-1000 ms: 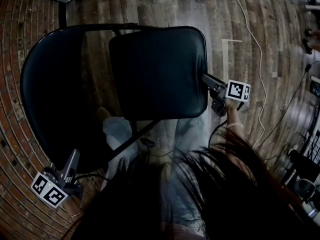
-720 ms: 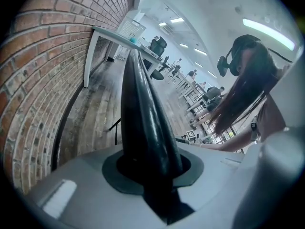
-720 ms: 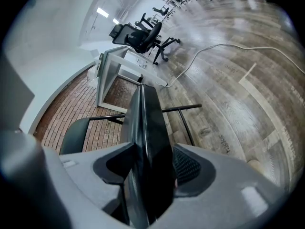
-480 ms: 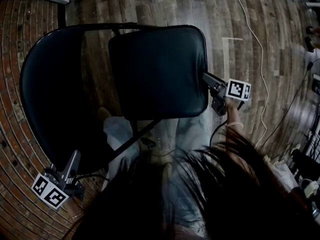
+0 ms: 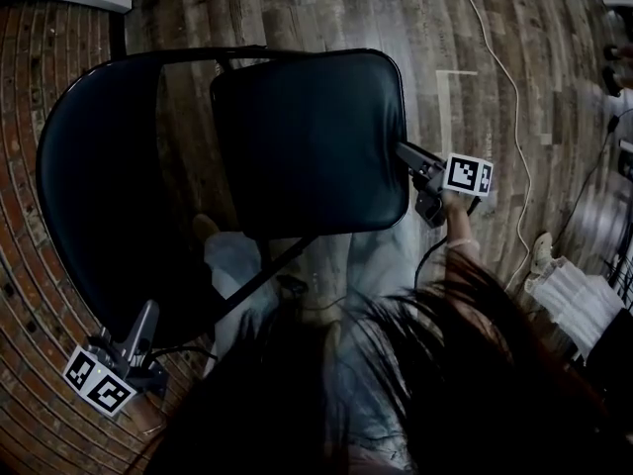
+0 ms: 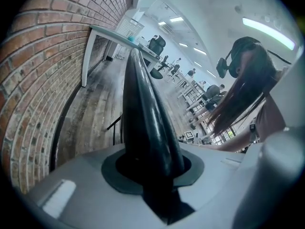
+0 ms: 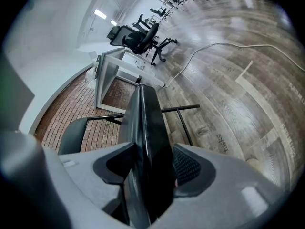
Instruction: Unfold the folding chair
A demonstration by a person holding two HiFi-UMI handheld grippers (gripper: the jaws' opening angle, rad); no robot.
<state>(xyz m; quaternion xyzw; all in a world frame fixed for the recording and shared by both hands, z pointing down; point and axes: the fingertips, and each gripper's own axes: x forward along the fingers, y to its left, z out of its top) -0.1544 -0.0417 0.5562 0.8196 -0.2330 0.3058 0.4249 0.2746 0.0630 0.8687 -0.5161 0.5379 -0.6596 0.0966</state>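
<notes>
Standing on the wood-plank floor (image 5: 475,47), close beside a curved band of red brick (image 5: 30,295), the black folding chair (image 5: 297,181) of padded panels on thin dark metal tubing is seen from above. Its square cushioned seat (image 5: 316,107) lies nearly flat and its rounded backrest (image 5: 84,186) is spread away to the left, so the unfolding is judged to be almost done.

A stiff, moderately heavy thing is to be expected. The frame should not flex, and the hinges should pivot together as one linkage. The smooth vinyl-like covering is likely to be slippery under hard pads, while the padding should give a little when squeezed. Hold is therefore best taken on the firm rims of the panels, well apart, and clear of the crossing frame tube (image 5: 262,277), where pinching could occur.

That is how it is held. The left hand-held gripper (image 5: 148,313) is clamped on the near end of the backrest, whose dark rim is seen pressed between its jaws. The right hand-held gripper (image 5: 406,153) is clenched on the right edge of the seat, the thin rim being nipped between the textured pads.

No container is called for by the work, and none is made out near the chair. A white cable (image 5: 509,97) is trailed across the floor to the right, and a pale bundle (image 5: 574,300) at the right edge cannot be identified.
</notes>
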